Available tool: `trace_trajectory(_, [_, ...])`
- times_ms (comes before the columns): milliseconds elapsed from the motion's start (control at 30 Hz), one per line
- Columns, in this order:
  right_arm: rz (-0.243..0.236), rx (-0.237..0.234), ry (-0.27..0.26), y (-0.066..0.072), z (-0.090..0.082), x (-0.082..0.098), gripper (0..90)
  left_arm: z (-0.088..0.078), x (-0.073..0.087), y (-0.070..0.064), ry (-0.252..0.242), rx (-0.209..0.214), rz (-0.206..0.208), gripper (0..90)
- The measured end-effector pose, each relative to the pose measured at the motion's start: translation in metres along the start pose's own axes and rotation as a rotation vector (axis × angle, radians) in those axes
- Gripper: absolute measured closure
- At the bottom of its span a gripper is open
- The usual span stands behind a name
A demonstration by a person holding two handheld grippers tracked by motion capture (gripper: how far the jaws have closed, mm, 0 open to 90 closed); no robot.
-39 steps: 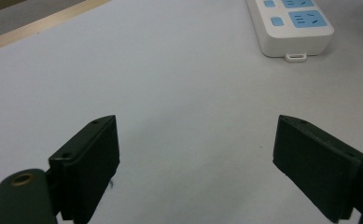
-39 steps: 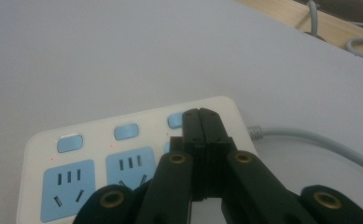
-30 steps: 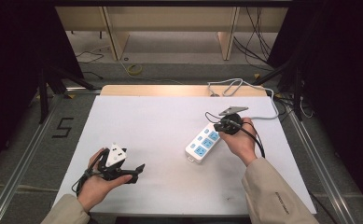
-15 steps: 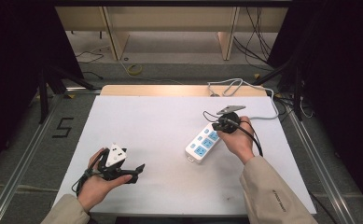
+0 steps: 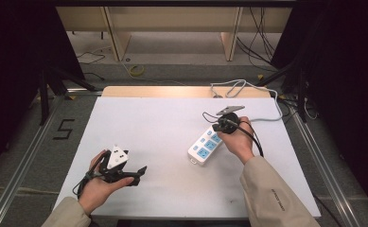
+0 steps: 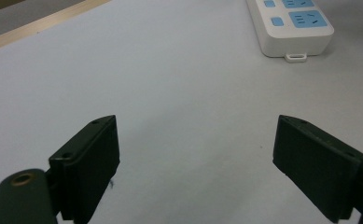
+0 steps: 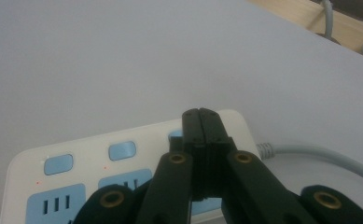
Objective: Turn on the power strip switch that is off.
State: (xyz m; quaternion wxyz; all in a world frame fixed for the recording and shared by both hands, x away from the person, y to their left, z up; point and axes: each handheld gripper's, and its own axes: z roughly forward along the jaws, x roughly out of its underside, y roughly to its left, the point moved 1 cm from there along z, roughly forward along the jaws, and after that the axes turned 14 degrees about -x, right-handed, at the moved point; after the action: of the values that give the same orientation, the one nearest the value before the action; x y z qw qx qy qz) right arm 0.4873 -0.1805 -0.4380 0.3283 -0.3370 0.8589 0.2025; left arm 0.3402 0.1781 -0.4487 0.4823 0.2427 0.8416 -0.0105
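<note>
Pressing together, the right gripper's (image 7: 201, 116) black fingers are hovering over the cord end of the white plastic power strip with blue sockets (image 5: 207, 146), by one blue switch; whether they are touching it is unclear. The strip is lying on the white tabletop (image 5: 162, 127), its grey cable (image 7: 319, 156) trailing away. The left gripper (image 6: 195, 163) is resting near the tabletop's front edge, fingers spread and empty.

Beige jacket sleeves cover both forearms; the right sleeve (image 5: 274, 196) bears a small line of dark lettering. The left gripper (image 5: 139, 171) is black, topped by a white three-cornered plate, with flat rectangular jaws. The right gripper (image 7: 201, 116) shows black linkage arms with brass-coloured rivets; a black cable trails from it.
</note>
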Motion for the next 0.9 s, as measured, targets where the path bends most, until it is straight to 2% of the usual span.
trace_trajectory(300, [-0.009, -0.003, 0.015, 0.0, 0.009, -0.003, 90.0, 0.0, 0.0, 0.0, 0.0, 0.0, 0.001, 14.3])
trace_trajectory(900, [0.011, -0.008, 0.048, -0.005, 0.022, -0.004, 90.0, 0.0, 0.0, 0.0, 0.001, 0.001, -0.003, 14.3])
